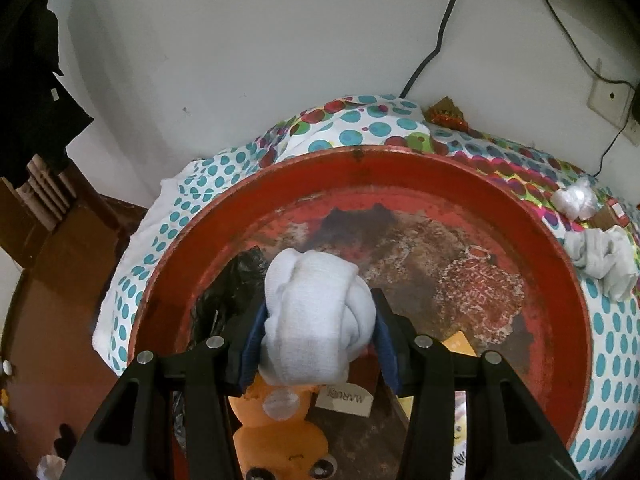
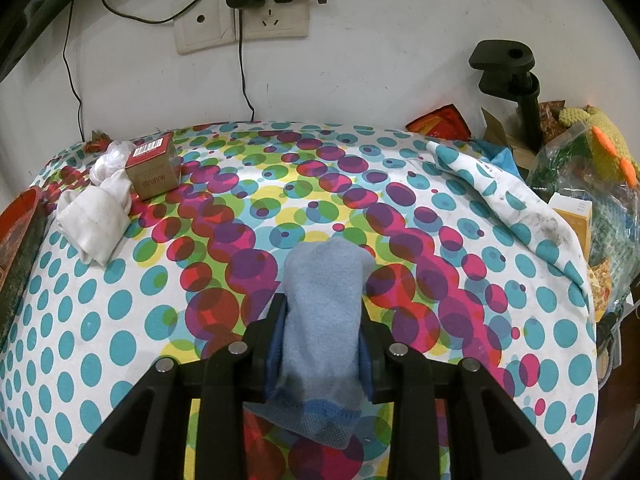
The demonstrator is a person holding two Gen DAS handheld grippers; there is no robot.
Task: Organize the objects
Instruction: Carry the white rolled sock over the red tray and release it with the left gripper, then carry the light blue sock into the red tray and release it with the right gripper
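Observation:
My left gripper (image 1: 318, 312) is shut on a rolled white sock (image 1: 316, 312) and holds it above a worn red round tray (image 1: 560, 280). In the tray lie an orange plush toy (image 1: 276, 440), a black bag (image 1: 232, 288) and a small yellow box (image 1: 460, 344). My right gripper (image 2: 324, 312) is shut on a light blue sock (image 2: 324, 320) above the spotted tablecloth (image 2: 280, 200). A loose white sock (image 2: 96, 220) and a brown MARUBI box (image 2: 154, 166) lie at the left in the right wrist view.
The red tray's edge (image 2: 20, 232) shows at the far left of the right wrist view. A black clamp stand (image 2: 516, 80), snack packets (image 2: 440, 122), a plastic bag with a knitted toy (image 2: 592, 160) crowd the right. Wall sockets (image 2: 240, 16) and cables hang behind. A grey-white sock (image 1: 604, 260) lies beside the tray.

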